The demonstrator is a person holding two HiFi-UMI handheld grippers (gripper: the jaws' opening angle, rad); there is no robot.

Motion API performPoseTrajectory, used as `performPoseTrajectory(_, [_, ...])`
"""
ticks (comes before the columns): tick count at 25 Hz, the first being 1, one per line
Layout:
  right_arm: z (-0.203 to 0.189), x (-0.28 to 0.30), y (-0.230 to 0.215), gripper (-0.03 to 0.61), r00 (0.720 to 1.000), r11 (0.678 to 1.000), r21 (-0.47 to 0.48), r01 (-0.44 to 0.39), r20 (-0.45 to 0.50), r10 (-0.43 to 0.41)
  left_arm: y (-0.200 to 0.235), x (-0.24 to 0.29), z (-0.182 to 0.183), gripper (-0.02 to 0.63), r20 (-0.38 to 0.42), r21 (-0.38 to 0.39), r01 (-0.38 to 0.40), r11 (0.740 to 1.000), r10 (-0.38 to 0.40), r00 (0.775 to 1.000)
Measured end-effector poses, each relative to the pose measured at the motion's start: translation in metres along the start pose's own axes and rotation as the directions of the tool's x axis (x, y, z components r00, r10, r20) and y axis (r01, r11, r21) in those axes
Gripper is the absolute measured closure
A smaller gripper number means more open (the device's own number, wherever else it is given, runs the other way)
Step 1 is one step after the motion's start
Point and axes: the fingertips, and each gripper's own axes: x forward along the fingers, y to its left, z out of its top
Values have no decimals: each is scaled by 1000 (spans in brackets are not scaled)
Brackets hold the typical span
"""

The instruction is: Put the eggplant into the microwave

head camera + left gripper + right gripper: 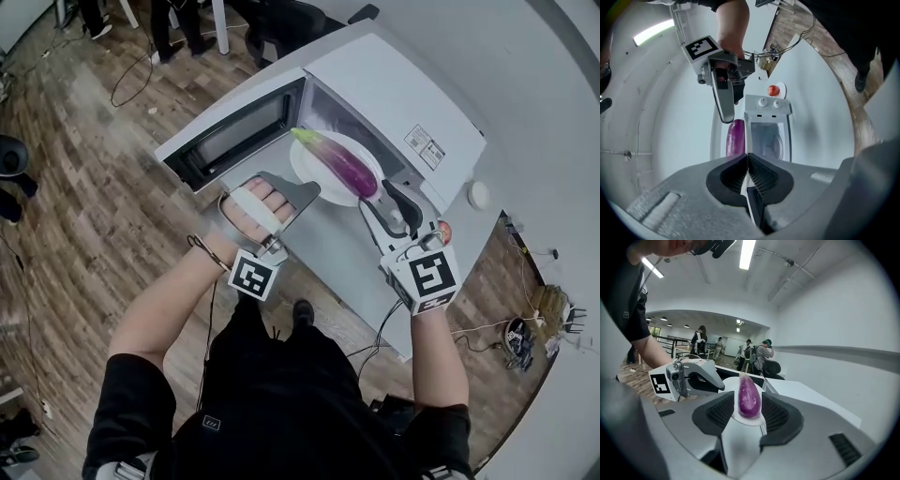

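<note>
Purple eggplant (345,165) just beyond right fingers (777,414)

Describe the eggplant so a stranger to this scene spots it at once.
Find the white microwave with its door swung open on the white table. At its open front sits a round white plate; the eggplant lies on it, the only long, glossy purple thing there, green-stemmed.
</note>
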Motion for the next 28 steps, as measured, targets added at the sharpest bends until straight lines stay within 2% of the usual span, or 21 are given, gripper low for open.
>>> performPoseTrajectory(6, [-6,18,5,394,989,983,110,145,-16,-144,-7,-2,-23,597,121,23,12,1000,-14,992])
performPoseTrajectory(10, [-10,22,11,396,976,965,144,218,-17,-218,-13,2,-37,597,162,19,7,1000,-10,987])
performPoseTrajectory(17, [-32,31,18,400,961,949,154,273,-72,-265,-32,14,-44,597,196,13,25,1000,-27,980])
performPoseTrajectory(28, [-61,43,22,420,960,944,176,278,-32,-277,-55,45,-31,597,248,41,40,998,-49,968])
